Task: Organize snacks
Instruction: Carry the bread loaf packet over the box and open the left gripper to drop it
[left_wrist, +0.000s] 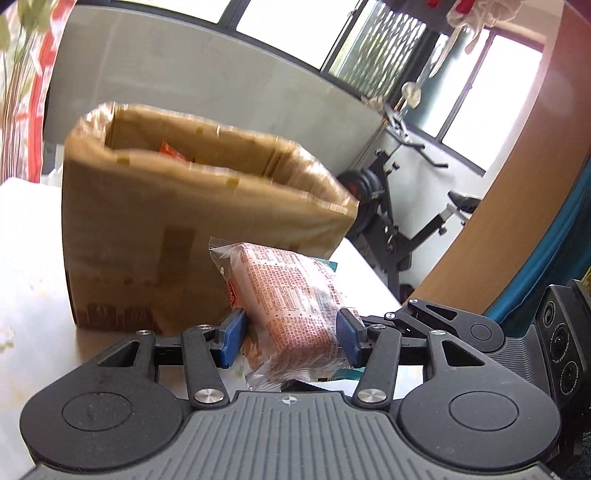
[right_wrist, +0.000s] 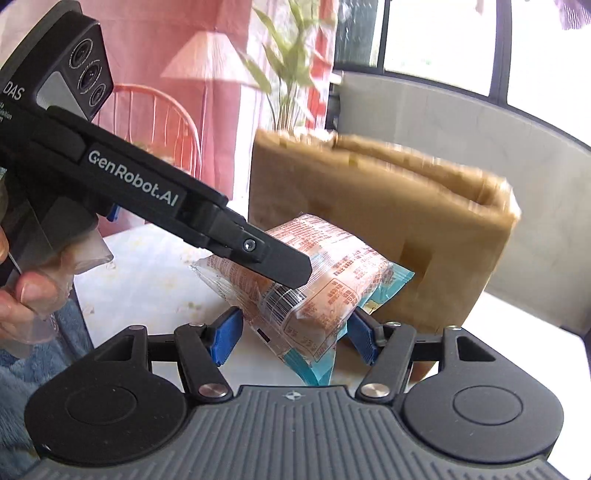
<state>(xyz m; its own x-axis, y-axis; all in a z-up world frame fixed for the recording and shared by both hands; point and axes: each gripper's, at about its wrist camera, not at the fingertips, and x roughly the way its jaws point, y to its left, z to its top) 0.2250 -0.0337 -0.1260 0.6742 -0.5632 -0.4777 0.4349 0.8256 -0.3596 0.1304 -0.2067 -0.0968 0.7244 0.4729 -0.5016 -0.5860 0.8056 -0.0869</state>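
Observation:
My left gripper is shut on a clear-wrapped snack packet with red print, its blue pads pressing both sides. A teal packet peeks out behind it. In the right wrist view, my right gripper is shut on the same bundle: the red-print packet over the teal packet. One of the left gripper's fingers lies across the packet. One of the right gripper's fingers shows in the left wrist view. Just beyond stands an open cardboard box, with an orange-red packet inside.
The box stands on a white table. A grey partition runs behind it. An exercise bike stands past the table's right edge. A red chair and a plant are at the back. A hand holds the left gripper.

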